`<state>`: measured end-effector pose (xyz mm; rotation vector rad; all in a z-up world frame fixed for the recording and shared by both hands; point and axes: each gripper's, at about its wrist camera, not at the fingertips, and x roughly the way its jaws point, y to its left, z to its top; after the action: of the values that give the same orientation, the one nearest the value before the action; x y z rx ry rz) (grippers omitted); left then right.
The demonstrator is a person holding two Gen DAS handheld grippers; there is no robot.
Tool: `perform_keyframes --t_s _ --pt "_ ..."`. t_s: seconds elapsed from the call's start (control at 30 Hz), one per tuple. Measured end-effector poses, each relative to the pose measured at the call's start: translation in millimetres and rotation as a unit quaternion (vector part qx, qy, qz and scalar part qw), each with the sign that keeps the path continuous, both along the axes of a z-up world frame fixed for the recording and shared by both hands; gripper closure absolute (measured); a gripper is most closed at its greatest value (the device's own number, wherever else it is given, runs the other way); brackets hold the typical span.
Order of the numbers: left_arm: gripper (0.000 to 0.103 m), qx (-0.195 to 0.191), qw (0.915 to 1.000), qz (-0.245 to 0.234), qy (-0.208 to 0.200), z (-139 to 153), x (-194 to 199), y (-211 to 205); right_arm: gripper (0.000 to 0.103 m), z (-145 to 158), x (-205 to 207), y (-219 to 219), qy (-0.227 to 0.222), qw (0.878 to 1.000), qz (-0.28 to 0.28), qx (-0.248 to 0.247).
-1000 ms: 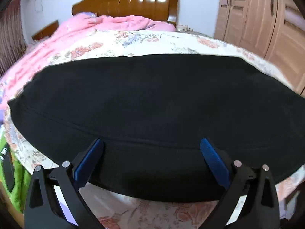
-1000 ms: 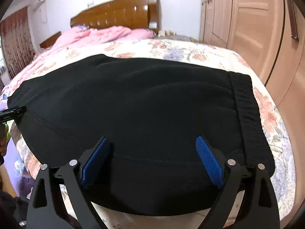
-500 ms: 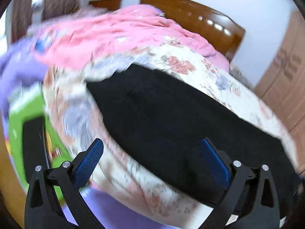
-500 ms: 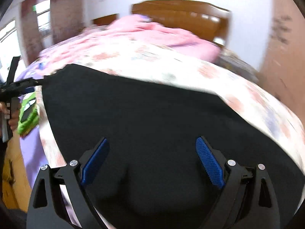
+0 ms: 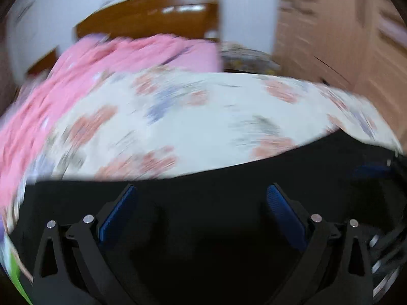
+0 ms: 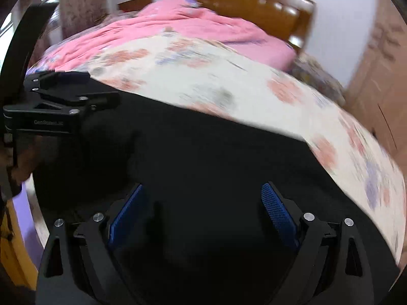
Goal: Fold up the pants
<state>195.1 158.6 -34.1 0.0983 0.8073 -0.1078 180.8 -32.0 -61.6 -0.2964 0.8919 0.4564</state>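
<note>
Bedroom w/ a big bed (image 5: 193, 127): flowery white sheet on top, pink blanket (image 6: 178, 28) bunched up far ahead of both tools, brown wood headboard (image 5: 152, 12) behind that. Tan wardrobe doors (image 5: 343, 38) stand off to the right. Both views are blurry, esp. the left one.

Black pants (image 6: 216, 157) lie flat on the sheet. They fill the low part of both views, right under and ahead of the tools. Far edge of the pants runs across just ahead of the left tool's tips; flowery sheet shows past it.

Left gripper (image 5: 201, 203): its two blue pads (image 5: 117, 211) are spread wide apart, nothing between them but pants below. It's wide apart, not pinching. Can't tell if the tips touch the cloth.

Right gripper (image 6: 203, 203): same, blue pads spread wide, not pinching anything, pants under it. Can't tell if it touches.

From the right tool's view, the left tool shows up high & to its left, black arms pointing right, over the far left part of the pants. From the left tool's view, a bit of blue & black at the far right edge looks like the right tool, too blurry to say more.
</note>
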Motion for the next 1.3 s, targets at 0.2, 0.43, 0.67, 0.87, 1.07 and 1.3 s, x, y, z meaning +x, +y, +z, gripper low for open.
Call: perform_keyframes --t_s 0.2,0.43,0.67,0.87,1.07,1.3 --pt "0.001 0.046 0.9967 -0.054 0.038 -48.9 33.3 -40.5 0.012 -29.4 4.4 -50.4 0.047 0.999 0.015 -0.008" --pt "0.001 0.014 0.9975 -0.038 0.057 -57.3 43.1 -27.7 0.011 -32.3 -39.8 -103.1 0.041 0.996 0.073 0.003" --pt "0.002 0.037 0.9991 -0.008 0.017 -8.4 18.9 -53.2 0.011 -6.6 -56.4 -99.4 -0.007 0.997 0.057 -0.057" --pt "0.002 0.024 0.9899 -0.139 0.01 6.5 30.8 -166.5 0.011 -9.5 -24.0 -182.0 0.018 0.996 -0.086 -0.029" --pt "0.001 0.096 0.9762 -0.194 -0.015 -39.8 33.4 -226.1 0.011 -25.0 -23.7 -235.8 0.052 0.992 -0.114 0.001" --pt "0.001 0.014 0.9875 -0.15 0.044 -46.4 61.1 -196.9 0.01 -28.1 -33.5 -242.7 0.028 0.994 -0.097 0.034"
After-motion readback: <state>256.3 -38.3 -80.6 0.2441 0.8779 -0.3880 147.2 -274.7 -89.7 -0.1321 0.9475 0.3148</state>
